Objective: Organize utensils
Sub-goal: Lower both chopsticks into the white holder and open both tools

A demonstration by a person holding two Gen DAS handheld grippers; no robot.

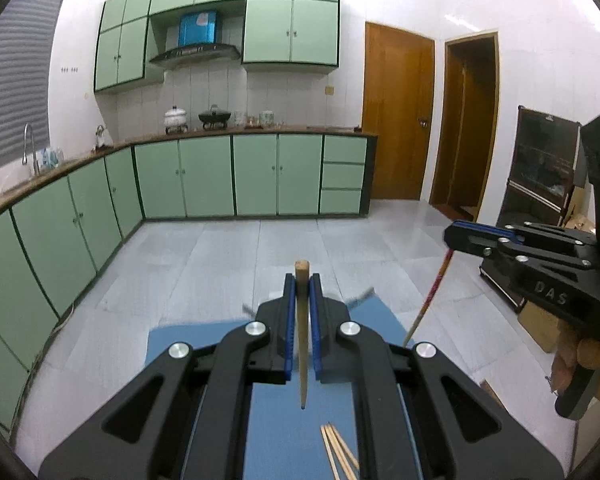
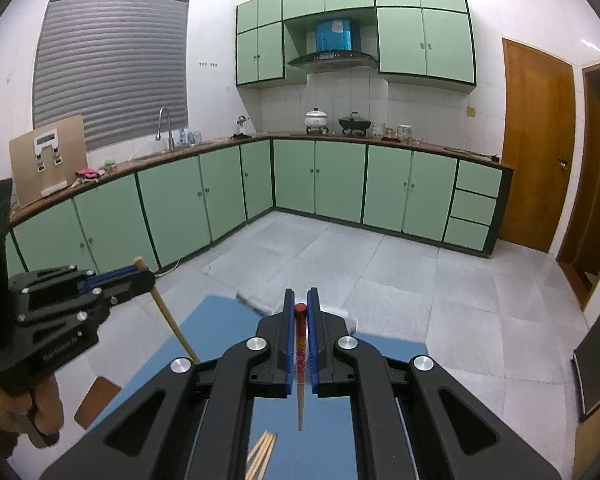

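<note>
1. The left gripper (image 1: 302, 280) is closed almost fully on a plain pale wooden chopstick (image 1: 302, 344), which is pinched near its blunt top and hangs tip-down above the blue table mat (image 1: 284, 432).
2. The right gripper (image 2: 301, 296) is closed just as narrowly on a red-capped chopstick with a patterned red and yellow shaft (image 2: 301, 354), also held upright over the mat.
3. A slip is judged possible: each stick is clamped only near its top between smooth blue pads, so a tilt or jolt could let it pivot or drop.
4. A loose bundle of pale wooden chopsticks (image 1: 338, 450) lies on the mat below; a dropped stick could scatter it or roll off the mat's edge.
5. The 2 held sticks do not match, so pairing them together would be a sorting error.
6. The left wrist view alone shows the right gripper from the side, with the patterned stick slanting down beneath it, and a dark glass-fronted cabinet (image 1: 540, 184).
7. The right wrist view alone shows a cardboard sheet (image 2: 48, 160) on the counter, the shuttered window in full, and the pale stick's tilt below the left gripper.
</note>
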